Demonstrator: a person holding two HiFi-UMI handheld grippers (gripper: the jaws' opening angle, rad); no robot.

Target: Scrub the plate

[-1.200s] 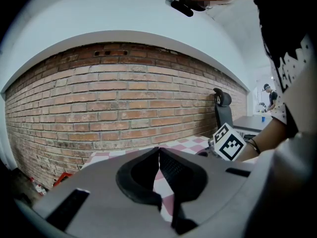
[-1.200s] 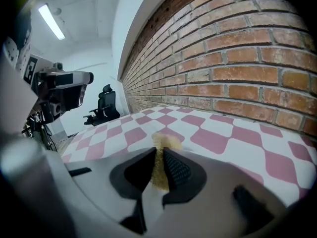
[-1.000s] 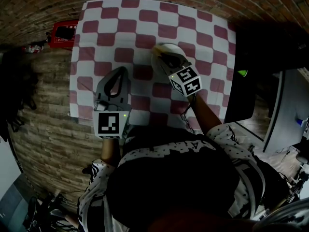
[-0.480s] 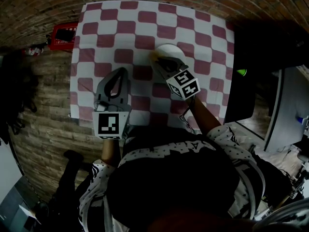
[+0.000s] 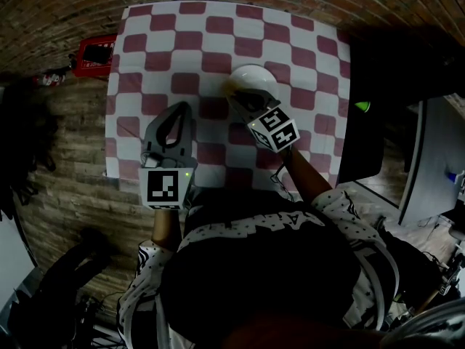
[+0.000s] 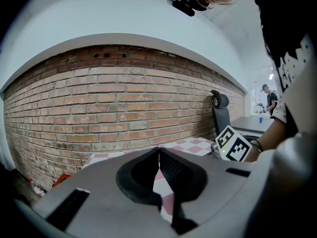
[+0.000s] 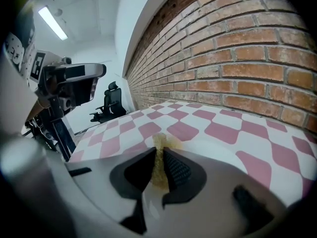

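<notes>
A white plate (image 5: 253,81) lies on the checkered tablecloth (image 5: 218,42), right of the middle. My right gripper (image 5: 238,95) reaches onto the plate's near left rim and is shut on a yellow scrub sponge (image 7: 159,157), whose tip rests on the white plate (image 7: 218,160). My left gripper (image 5: 179,110) hovers over the cloth left of the plate, jaws pressed together with nothing between them (image 6: 159,158).
A red object (image 5: 94,49) lies on the floor off the table's left edge. A dark chair or cabinet (image 5: 392,86) stands at the right. A brick wall (image 6: 124,103) runs behind the table. An office chair (image 7: 113,103) stands farther off.
The right gripper with the sponge has slid a little to the left across the plate's near rim. The left gripper has stayed still.
</notes>
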